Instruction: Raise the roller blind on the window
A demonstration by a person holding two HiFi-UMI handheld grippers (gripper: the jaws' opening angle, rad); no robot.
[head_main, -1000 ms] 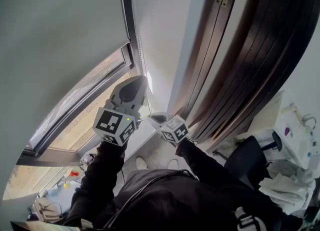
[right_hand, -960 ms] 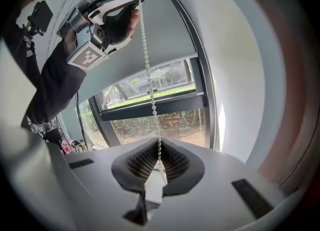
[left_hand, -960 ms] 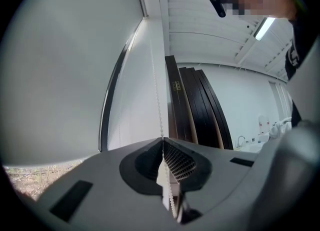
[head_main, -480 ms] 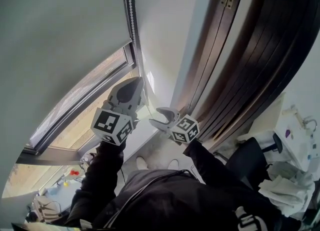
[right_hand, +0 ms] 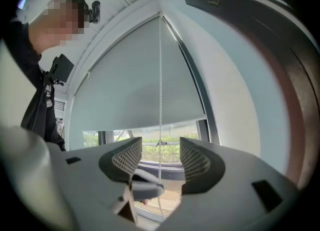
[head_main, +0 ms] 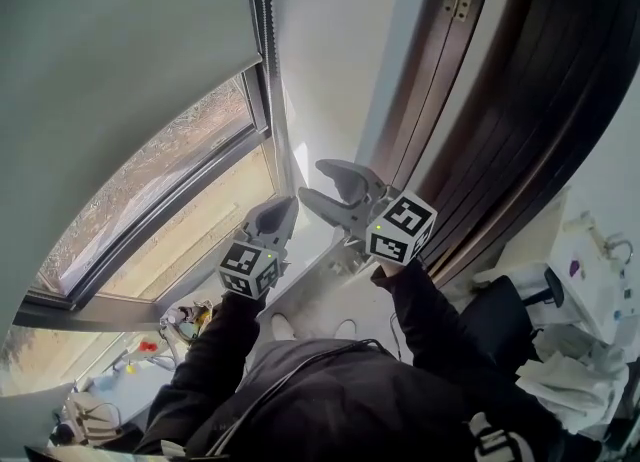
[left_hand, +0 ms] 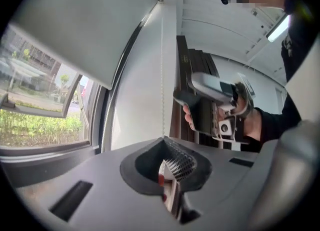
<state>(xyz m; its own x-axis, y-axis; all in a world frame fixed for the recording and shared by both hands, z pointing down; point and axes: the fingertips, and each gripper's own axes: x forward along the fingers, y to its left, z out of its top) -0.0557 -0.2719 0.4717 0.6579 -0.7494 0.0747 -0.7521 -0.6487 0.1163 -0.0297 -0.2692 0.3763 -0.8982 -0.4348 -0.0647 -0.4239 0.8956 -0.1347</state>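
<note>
The clear lane is the narrow strip of plain white wall (head_main: 330, 60) between the dark metal window frame (head_main: 272, 135) and the dark brown wooden door panels (head_main: 500, 110). A thin white bead chain (right_hand: 160, 75) hangs there, close to the frame. The left gripper (head_main: 284, 210) is clamped on the chain low down and blocks that stretch. Higher up, the right gripper (right_hand: 160, 161) straddles the chain without touching it; its jaws have just swung wide, then drawn in a touch. The chain above it runs free. A black office chair (head_main: 490, 320) and a cluttered white desk (head_main: 590, 270) crowd the room behind on the right.
</note>
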